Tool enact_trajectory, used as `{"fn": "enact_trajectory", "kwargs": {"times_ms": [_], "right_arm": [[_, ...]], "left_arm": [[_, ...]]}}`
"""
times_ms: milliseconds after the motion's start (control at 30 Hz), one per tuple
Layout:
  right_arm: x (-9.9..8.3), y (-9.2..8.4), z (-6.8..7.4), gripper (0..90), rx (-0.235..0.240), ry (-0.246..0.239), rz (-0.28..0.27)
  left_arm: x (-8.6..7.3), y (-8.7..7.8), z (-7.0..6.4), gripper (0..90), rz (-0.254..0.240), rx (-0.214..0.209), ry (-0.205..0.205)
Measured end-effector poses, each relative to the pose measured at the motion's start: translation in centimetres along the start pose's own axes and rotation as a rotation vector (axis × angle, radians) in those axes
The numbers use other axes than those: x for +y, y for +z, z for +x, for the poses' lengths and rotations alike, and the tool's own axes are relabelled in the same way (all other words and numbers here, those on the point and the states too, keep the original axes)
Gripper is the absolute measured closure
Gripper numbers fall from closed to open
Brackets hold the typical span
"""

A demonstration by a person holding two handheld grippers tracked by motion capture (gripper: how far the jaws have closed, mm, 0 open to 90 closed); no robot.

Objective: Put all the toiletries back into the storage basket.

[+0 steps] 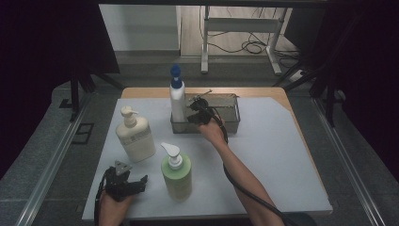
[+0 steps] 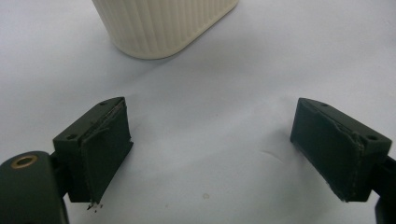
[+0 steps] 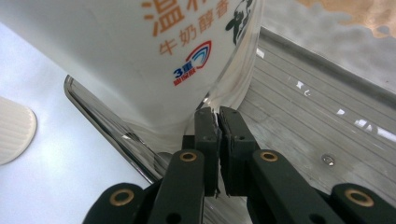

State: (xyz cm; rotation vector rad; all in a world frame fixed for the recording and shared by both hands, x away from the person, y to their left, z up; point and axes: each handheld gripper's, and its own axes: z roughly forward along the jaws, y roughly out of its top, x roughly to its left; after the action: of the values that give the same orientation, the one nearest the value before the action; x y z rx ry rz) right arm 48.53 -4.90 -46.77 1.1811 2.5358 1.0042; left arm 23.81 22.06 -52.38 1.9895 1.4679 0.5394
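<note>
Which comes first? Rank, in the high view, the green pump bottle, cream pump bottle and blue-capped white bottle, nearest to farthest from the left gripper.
From the left gripper:
1. Green pump bottle, just right.
2. Cream pump bottle, behind it.
3. Blue-capped white bottle, far back, in the basket.

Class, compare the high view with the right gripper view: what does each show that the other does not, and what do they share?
High view alone: the green pump bottle, the left gripper resting open near the table's front edge, and the floor and desk legs beyond.

Right gripper view alone: orange and blue print on the white bottle and the ribbed floor of the clear tray.

Shared: the white bottle standing in the tray, the right gripper shut beside it, and the cream bottle.
</note>
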Motion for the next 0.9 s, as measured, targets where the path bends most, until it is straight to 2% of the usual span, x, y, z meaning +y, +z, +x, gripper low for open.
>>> {"fn": "enact_trajectory", "kwargs": {"times_ms": [233, 500, 600, 900], "right_arm": [[-0.2, -0.1, 0.0, 85.3, 0.005, 0.011, -0.010], [-0.6, -0.6, -0.4, 80.4, 0.007, -0.013, -0.027], [-0.8, -1.1, -0.7, 76.2, -0.005, 0.001, -0.042], [-1.2, -3.0, -1.7, 62.3, 0.011, 0.006, -0.086]], "left_arm": [[0.0, 0.0, 0.0, 11.8, 0.000, 0.000, 0.001], [0.0, 0.0, 0.0, 11.8, 0.000, 0.001, 0.001], [0.0, 0.0, 0.0, 11.8, 0.000, 0.001, 0.001], [0.0, 0.0, 0.0, 11.8, 0.001, 0.001, 0.003]]}}
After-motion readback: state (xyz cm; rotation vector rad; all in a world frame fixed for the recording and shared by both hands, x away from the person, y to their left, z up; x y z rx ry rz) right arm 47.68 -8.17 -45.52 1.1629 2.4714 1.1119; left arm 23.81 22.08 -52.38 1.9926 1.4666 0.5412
